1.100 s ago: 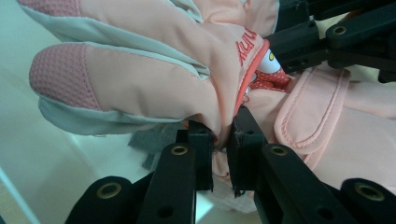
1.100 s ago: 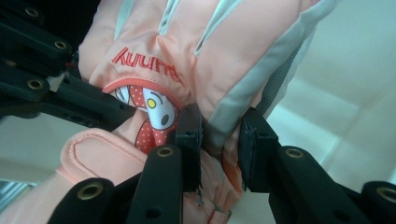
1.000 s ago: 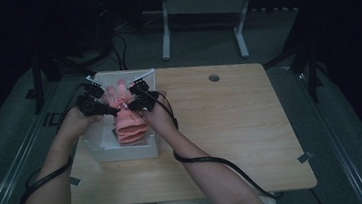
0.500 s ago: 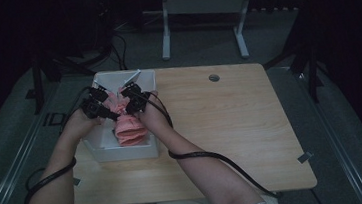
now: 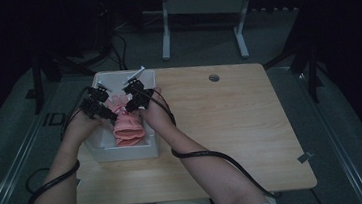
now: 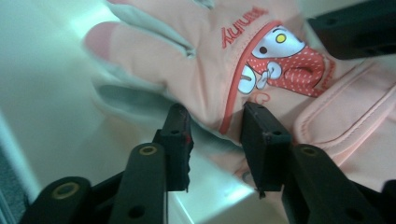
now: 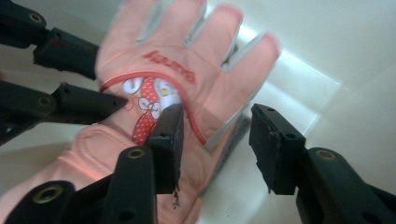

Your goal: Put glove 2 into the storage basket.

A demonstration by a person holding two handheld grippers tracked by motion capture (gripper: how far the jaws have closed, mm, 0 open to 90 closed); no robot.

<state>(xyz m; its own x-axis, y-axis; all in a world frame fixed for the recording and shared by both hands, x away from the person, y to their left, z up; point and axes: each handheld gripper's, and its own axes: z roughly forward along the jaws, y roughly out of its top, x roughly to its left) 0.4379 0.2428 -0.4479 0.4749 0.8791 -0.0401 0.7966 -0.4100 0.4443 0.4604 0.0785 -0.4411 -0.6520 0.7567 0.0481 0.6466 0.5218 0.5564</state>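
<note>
The pink glove point(image 5: 127, 123) (cartoon print on its back) lies in the white box point(image 5: 123, 151) at the table's point(image 5: 231, 127) far left. The left gripper point(image 6: 215, 135) and right gripper point(image 7: 215, 140) flank it, fingers parted over its edges, gripping nothing.

We saw a soft, matt pink cloth glove point(image 6: 261, 60) with stitched trim, lying in a smooth, glossy white plastic box point(image 5: 123, 150); the tabletop point(image 5: 231, 122) looked like pale, matt wood
</note>
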